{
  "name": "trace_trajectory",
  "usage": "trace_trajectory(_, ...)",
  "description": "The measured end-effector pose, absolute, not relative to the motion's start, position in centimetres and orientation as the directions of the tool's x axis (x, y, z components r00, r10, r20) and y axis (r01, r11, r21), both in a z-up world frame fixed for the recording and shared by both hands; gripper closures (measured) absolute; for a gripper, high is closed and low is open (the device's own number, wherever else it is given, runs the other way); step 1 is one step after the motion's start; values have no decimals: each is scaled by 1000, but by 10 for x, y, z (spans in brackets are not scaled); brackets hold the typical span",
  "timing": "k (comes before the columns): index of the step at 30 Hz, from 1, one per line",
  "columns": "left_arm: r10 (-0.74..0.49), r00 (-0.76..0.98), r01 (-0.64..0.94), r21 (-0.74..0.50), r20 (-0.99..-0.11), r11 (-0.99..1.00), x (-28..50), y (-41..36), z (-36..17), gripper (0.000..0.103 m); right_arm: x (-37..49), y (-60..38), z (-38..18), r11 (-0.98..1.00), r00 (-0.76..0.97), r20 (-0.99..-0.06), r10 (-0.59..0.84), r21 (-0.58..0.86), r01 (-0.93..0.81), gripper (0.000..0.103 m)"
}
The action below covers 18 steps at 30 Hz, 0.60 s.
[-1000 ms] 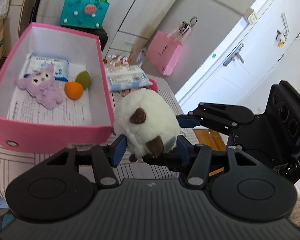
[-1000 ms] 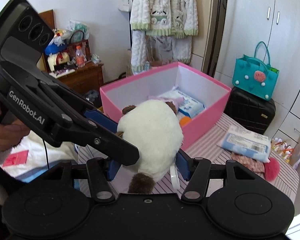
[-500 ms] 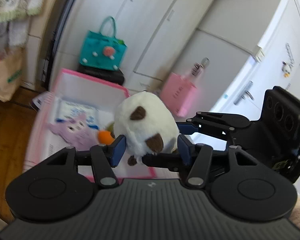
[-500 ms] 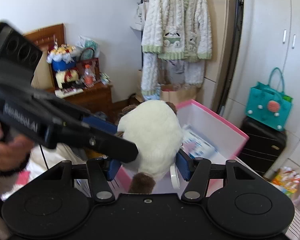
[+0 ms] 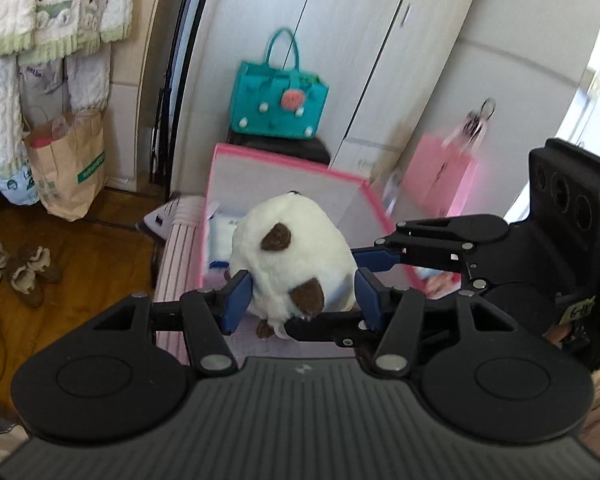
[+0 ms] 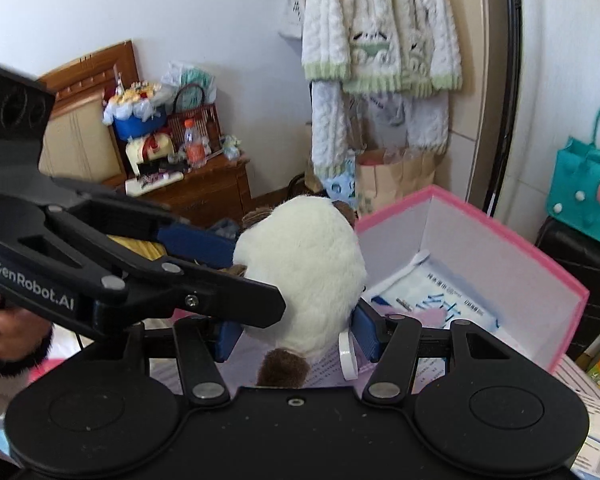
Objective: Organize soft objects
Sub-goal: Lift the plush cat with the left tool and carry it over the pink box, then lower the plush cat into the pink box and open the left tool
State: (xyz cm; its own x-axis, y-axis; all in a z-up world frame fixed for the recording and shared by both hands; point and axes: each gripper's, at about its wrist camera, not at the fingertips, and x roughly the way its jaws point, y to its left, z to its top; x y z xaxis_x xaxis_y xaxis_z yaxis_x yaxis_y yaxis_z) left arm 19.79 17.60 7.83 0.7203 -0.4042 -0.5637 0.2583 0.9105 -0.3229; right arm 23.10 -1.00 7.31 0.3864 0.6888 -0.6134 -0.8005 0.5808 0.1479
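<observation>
Now over the pink box [image 5: 374, 204], no longer beside it; plush toy [image 5: 292, 260] between both grippers' clamped pads.

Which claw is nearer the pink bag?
Right. On the plush, the right claw grips the side facing the pink bag, the left claw the side away from it.

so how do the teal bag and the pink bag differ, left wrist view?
Colour: the teal bag is turquoise with white pompoms and a pink patch; the pink bag looks plain pink. Support: the teal bag stands on a black case; the pink bag hangs against the cabinet door. Sharpness: the teal bag is fairly crisp, the pink bag blurred. Both have handles and sit beyond the pink box.
</observation>
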Motion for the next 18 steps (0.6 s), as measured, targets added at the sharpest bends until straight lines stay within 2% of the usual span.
trace_trajectory(5, -402, 670, 269, -301, -624, 915, 213, 177, 64, 49, 241, -1, 54, 567, 365, -649, 667, 125, -815, 40)
trace_trajectory(7, -398, 659, 274, -289, -638, 917, 216, 177, 61, 49, 249, 1, 48, 564, 334, -670, 663, 153, -812, 40)
trace_trajectory(10, -401, 652, 316, -250, -644, 915, 214, 175, 61, 54, 266, 3, 39, 554, 225, -724, 653, 253, -793, 41)
trace_trajectory(13, -408, 624, 319, -259, -667, 912, 216, 180, 62, 54, 268, 6, 37, 554, 195, -734, 650, 283, -783, 41)
trace_trajectory(18, -350, 637, 293, -205, -687, 934, 216, 176, 62, 55, 269, 13, 32, 552, 165, -767, 620, 276, -787, 37)
